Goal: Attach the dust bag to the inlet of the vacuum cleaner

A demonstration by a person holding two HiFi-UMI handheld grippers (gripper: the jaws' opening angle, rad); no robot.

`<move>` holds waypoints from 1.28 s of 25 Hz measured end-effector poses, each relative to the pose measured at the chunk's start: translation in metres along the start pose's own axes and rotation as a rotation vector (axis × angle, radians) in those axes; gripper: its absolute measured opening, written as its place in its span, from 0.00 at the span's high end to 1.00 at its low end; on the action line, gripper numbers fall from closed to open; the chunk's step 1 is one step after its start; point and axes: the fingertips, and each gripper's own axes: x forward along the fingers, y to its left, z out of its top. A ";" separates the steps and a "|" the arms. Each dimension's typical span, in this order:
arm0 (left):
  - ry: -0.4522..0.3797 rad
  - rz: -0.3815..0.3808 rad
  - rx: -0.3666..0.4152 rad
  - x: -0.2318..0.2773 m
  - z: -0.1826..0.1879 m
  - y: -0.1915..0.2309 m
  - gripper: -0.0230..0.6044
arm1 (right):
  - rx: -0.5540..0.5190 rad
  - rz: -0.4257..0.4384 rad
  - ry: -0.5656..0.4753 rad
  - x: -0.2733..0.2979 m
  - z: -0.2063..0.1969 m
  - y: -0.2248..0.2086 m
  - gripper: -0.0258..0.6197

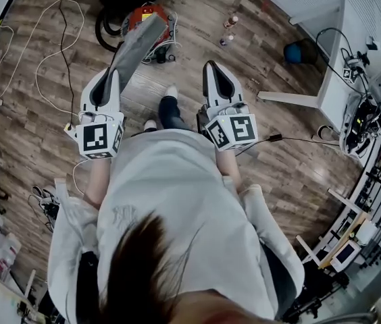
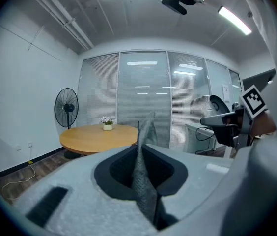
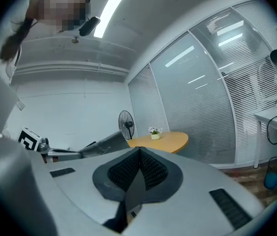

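Observation:
The grey dust bag (image 1: 136, 46) is a flat fabric sheet held edge-on, and my left gripper (image 1: 113, 71) is shut on its near end. Its far end reaches over the red vacuum cleaner (image 1: 147, 13), which stands on the wood floor with a black hose coiled beside it. In the left gripper view the dust bag (image 2: 144, 173) stands upright between the jaws of the left gripper (image 2: 139, 146). My right gripper (image 1: 211, 66) is shut with nothing in it and hovers to the right of the bag. In the right gripper view the right gripper (image 3: 138, 152) shows pads pressed together, and the dust bag (image 3: 104, 144) shows at the left.
A round wooden table (image 2: 99, 136) with a small flower pot stands beyond the vacuum, with a standing fan (image 2: 66, 107) by the wall. Cables (image 1: 48, 59) loop on the floor at the left. A white desk (image 1: 325, 66), a blue bin (image 1: 298, 51) and two small bottles (image 1: 230, 23) are at the right.

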 end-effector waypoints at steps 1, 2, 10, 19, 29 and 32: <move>-0.002 0.005 0.002 0.010 0.004 0.000 0.90 | 0.005 -0.001 -0.003 0.008 0.003 -0.009 0.96; -0.004 0.011 0.004 0.019 0.007 0.001 0.90 | 0.008 0.000 -0.005 0.015 0.006 -0.017 0.96; -0.013 0.064 0.009 0.068 0.021 0.010 0.90 | 0.005 0.047 0.022 0.059 0.013 -0.054 0.96; 0.009 0.069 0.007 0.090 0.018 0.015 0.90 | 0.010 0.058 0.060 0.082 0.006 -0.065 0.96; 0.018 -0.012 0.036 0.117 0.026 0.032 0.90 | 0.013 0.000 0.043 0.108 0.018 -0.068 0.96; 0.025 -0.051 0.075 0.127 0.029 0.036 0.90 | 0.013 -0.022 0.032 0.119 0.024 -0.070 0.96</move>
